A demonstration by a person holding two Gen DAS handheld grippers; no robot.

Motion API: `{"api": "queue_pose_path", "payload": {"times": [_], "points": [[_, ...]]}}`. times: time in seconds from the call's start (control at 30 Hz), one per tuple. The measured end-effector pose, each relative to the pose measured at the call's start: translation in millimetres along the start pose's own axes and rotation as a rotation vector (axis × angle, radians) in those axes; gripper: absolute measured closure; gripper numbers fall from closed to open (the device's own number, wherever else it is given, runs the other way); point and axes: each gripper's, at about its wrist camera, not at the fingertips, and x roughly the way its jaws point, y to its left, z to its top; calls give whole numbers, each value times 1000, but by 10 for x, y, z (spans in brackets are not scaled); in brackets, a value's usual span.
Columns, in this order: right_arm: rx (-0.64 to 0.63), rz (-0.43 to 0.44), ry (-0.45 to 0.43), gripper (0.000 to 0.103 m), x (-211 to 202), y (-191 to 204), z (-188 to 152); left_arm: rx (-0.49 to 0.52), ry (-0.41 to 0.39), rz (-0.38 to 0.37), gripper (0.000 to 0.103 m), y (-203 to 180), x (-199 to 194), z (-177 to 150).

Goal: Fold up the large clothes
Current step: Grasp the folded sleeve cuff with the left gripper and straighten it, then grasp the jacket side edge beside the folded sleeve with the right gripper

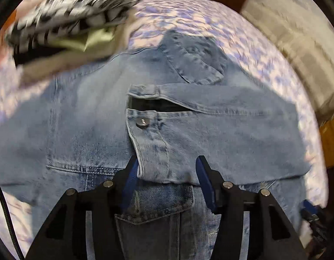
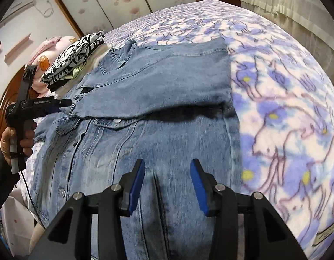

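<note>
The denim jacket [image 2: 145,112] lies front-up on the bed, spread across the blue-and-white floral blanket [image 2: 286,112]. 1 sleeve [image 2: 167,80] is already folded across the chest, running from the collar side at 10 o'clock over to 2 o'clock in the right wrist view, its cuff end landing near the button placket. In the left wrist view that cuff [image 1: 153,151] with its metal button [image 1: 142,122] sits right between the fingers of the left gripper [image 1: 167,169], but the blue pads stand clear of the cloth: released, nothing clenched. The right gripper [image 2: 167,173] hovers over the lower body of the jacket at 6 o'clock, jaws apart, empty too.

So, my reading: 1 sleeve fold is done, and that is about all. The body looks at full length, the hem unfolded, and I cannot tell how the other sleeve lies. The sleeve and lengthwise folds appear to remain, so I would call it early going.

Further out, at 10 o'clock, a stack of folded clothes [image 2: 73,60] topped by a black-and-white print sits just beside the collar, perhaps finished pieces.
</note>
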Motion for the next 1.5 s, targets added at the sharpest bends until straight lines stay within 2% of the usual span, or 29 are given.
{"api": "queue_pose_path", "payload": {"times": [0.03,0.1,0.13,0.2,0.33,0.5,0.57,0.63,0.67,0.7,0.73,0.77,0.8,0.83,0.87,0.93,1.0,1.1,1.13,1.23,1.27,1.3,1.33,1.4,1.5], "points": [[-6,-3,-1,59,11,16,68,-26,-8,-25,45,96,16,7],[-5,-7,-5,58,25,-2,204,-89,-41,-80,28,275,-6,90],[0,-14,-12,58,28,-31,310,-112,-56,-93,26,345,3,122],[13,-21,-24,56,50,-85,489,-148,-67,-100,25,450,40,238],[80,-39,-50,52,189,-295,1004,-188,-8,-100,24,575,296,521],[167,-96,-26,49,549,-639,1554,-157,111,-135,25,503,754,740],[192,-138,13,49,771,-783,1734,-109,144,-104,25,386,905,784],[213,-157,43,49,960,-910,1838,-44,142,-54,34,287,913,755],[226,-153,54,49,1031,-953,1863,-5,136,-27,55,212,919,748],[248,-144,61,49,1112,-1004,1891,23,140,8,66,151,924,739],[262,-138,58,49,1144,-1030,1897,31,139,13,70,124,902,728],[271,-133,45,50,1169,-1046,1908,45,118,9,88,73,845,713],[257,-145,37,56,1190,-1028,1928,54,108,8,91,39,801,710],[217,-166,38,69,1194,-968,1951,68,81,18,91,-7,718,700],[161,-199,33,91,1175,-880,1987,80,41,20,92,-49,596,676],[76,-232,-28,92,1036,-718,2034,98,-24,15,92,-113,380,608],[35,-260,-82,92,962,-656,2029,124,-48,37,92,-157,346,559],[35,-312,18,87,1263,-760,1948,156,-8,97,87,-162,567,499],[38,-316,18,87,1261,-770,1928,147,12,114,84,-127,634,503],[151,-217,27,73,1027,-863,1910,74,39,109,67,17,607,531],[177,-168,26,66,916,-880,1869,47,44,86,58,67,556,534],[183,-138,20,63,814,-881,1811,32,46,63,47,137,485,503],[171,-118,12,63,684,-861,1730,20,47,45,43,179,423,467],[109,-118,13,61,487,-773,1526,24,50,38,41,245,325,347],[-1,-123,50,61,297,-616,1119,24,96,15,41,338,308,72]]}}
